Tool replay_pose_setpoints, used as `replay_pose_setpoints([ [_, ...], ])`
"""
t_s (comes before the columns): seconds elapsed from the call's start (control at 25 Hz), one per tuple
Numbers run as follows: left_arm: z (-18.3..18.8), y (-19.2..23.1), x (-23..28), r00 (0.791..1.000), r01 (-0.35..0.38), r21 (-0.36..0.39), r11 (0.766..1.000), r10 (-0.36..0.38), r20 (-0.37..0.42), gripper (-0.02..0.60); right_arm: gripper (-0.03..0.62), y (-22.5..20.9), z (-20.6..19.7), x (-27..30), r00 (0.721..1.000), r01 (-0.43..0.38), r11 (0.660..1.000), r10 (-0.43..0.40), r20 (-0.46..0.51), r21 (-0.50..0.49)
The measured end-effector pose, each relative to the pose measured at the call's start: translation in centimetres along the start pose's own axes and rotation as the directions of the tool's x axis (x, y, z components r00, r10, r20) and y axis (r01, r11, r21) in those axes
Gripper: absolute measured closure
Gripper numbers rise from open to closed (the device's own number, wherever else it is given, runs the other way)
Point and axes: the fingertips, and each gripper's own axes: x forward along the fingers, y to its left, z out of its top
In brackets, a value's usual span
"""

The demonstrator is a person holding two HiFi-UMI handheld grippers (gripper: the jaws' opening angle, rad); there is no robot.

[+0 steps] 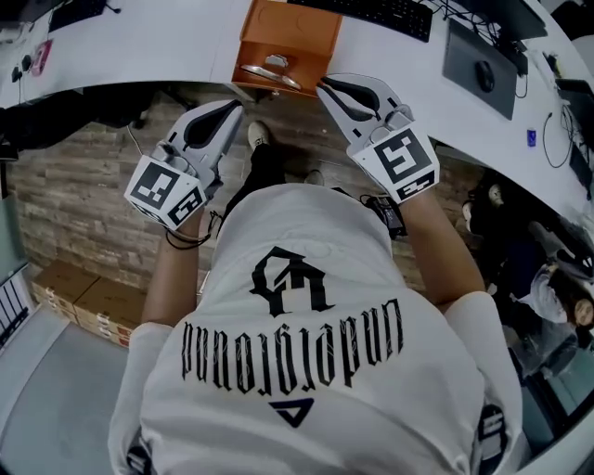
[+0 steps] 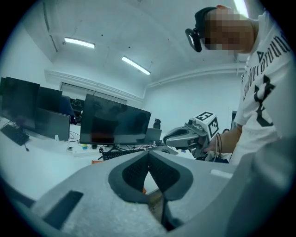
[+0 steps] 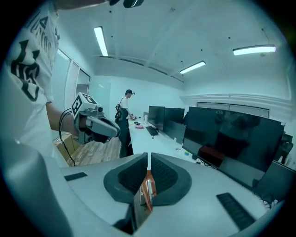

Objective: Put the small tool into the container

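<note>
Both grippers are up near the desk (image 1: 158,46) edge, neither carrying anything. Left gripper (image 1: 232,111): jaws pressed together. Right gripper (image 1: 327,90): jaws all but together, thin slit, nothing pinched. Tool (image 1: 269,69) lies at the near end of the orange container (image 1: 292,37), flush with the desk edge. Can't tell if it's inside or on top. Keyboard (image 1: 371,11) crowds the back, so the clear approach is from the front.
</note>
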Motion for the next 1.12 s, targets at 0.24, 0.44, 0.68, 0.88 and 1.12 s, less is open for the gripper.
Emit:
replay_pose_setpoints([
  [0.24,3.4,-2.0,-2.0,0.998,-0.006,0.008,1.000,0.006,0.069,0.566,0.577,1.2,1.8,-2.6,0.998,-0.014,1.000,0.015,0.053,-0.027],
  [0.44,4.4,-3.7,-2.3,0.996,-0.008,0.033,0.999,0.005,0.091,0.566,0.579,1.6,2.2,-4.5,0.997,-0.019,1.000,0.021,0.080,-0.024],
  [0.68,3.8,-7.1,-2.0,0.995,-0.027,0.028,0.999,0.024,0.099,0.566,0.579,1.6,1.1,-7.8,0.994,-0.031,0.999,0.033,0.104,-0.015],
  [0.88,2.6,-10.3,-3.0,0.993,-0.068,0.005,0.998,0.067,0.093,0.566,0.579,2.7,-0.1,-11.0,0.993,-0.061,0.998,0.063,0.102,-0.018],
  [1.12,2.9,-12.4,-5.3,0.992,-0.098,0.003,0.995,0.098,0.085,0.566,0.579,4.5,0.1,-13.0,0.991,-0.078,0.997,0.078,0.105,0.002],
])
